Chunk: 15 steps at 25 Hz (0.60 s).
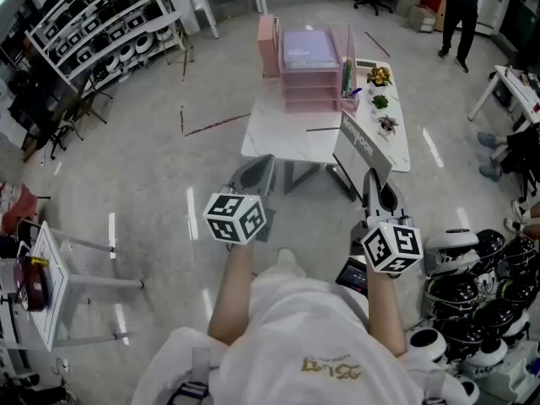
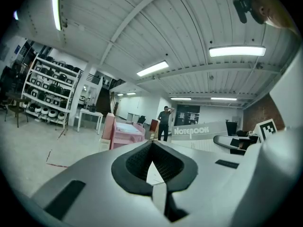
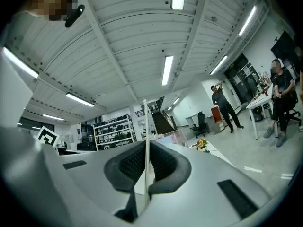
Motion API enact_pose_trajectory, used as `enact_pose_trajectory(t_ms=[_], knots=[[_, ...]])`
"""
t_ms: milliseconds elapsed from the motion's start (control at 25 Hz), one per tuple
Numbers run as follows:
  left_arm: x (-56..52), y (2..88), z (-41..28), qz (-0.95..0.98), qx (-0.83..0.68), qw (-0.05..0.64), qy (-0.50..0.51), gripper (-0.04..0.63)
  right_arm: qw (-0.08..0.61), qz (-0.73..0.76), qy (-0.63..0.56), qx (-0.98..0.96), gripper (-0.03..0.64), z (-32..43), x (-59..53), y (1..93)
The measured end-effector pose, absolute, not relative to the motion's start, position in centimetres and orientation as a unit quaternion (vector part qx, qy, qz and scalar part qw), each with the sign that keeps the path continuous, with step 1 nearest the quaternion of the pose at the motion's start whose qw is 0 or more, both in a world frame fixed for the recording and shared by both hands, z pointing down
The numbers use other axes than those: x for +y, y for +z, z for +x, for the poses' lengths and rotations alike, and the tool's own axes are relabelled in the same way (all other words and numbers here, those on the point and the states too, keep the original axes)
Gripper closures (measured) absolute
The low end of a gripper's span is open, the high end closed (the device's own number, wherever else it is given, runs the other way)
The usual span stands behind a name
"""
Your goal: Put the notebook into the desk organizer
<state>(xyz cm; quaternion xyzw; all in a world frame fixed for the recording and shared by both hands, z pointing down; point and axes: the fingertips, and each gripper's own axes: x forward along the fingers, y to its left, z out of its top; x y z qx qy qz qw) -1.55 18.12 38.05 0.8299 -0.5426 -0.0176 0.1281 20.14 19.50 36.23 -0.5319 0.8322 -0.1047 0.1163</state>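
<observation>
Here, pens (image 1: 348,78) stand in the desk organizer (image 1: 308,98).

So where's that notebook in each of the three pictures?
Head view: notebook, right of centre, in the right gripper.
Left gripper view: right of centre, cover lettering showing.
Right gripper view: thin edge, centre, between its jaws.
Shared landmark: the shelving rack, in all three.

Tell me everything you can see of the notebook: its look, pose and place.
The notebook is thin and flat, with a grey cover that carries the pale word Notebook. It stands on edge in the air, near the front of the white table. The right gripper is shut on its near edge; nothing else touches it. It is not yet in the pink desk organizer.
</observation>
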Motion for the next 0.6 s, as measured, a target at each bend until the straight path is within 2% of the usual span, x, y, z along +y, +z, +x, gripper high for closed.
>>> enact_pose_trajectory(t_ms=[600], knots=[[12.8,38.9,-2.9,0.825,-0.540,0.162,-0.031,0.581,0.105,-0.536,-0.064,0.835,0.597,20.3,13.6,34.3]])
